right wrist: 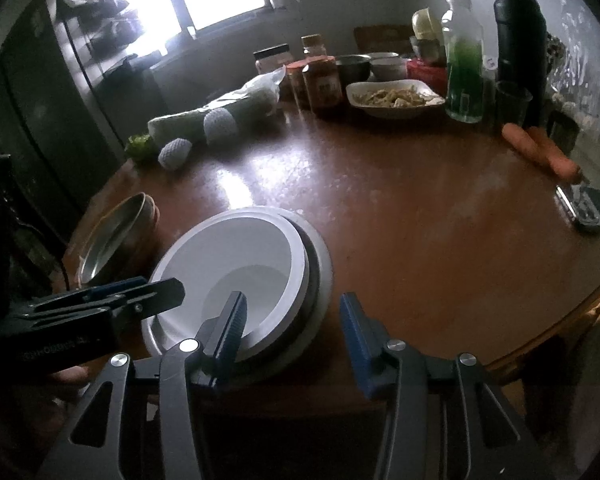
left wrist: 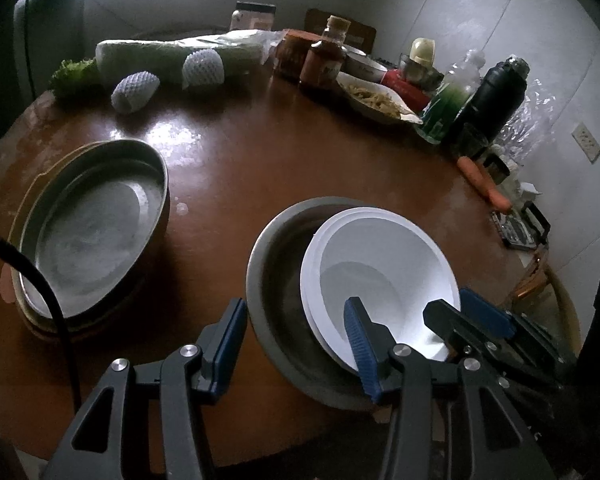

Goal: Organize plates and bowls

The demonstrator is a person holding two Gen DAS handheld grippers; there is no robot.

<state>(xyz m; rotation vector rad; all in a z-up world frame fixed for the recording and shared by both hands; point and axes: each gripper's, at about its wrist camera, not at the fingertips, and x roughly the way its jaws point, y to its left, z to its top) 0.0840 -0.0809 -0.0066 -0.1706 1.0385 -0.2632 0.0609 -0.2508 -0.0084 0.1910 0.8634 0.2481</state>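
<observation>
Nested white bowls (left wrist: 384, 264) sit tilted inside a wide grey dish (left wrist: 268, 264) near the table's front edge. My left gripper (left wrist: 296, 344) straddles the near-left rims, one finger inside the top bowl and one outside the dish, the pads standing off them. The right gripper (left wrist: 462, 310) reaches the bowls' right rim. From the right wrist, the right gripper (right wrist: 294, 334) straddles the near rims of the white bowls (right wrist: 236, 256) and grey dish (right wrist: 320, 264) the same way, not pressing. My left gripper (right wrist: 148, 286) comes in from the left. A metal pan (left wrist: 96, 228) rests on brown dishes further left.
The back of the brown round table (right wrist: 420, 208) holds a plate of food (right wrist: 392, 98), jars, a green bottle (right wrist: 464, 76), a black flask (right wrist: 520, 28), carrots (right wrist: 540, 148), wrapped cabbage (left wrist: 172, 58) and foam-netted fruit. A small scale (right wrist: 592, 208) lies at the right edge.
</observation>
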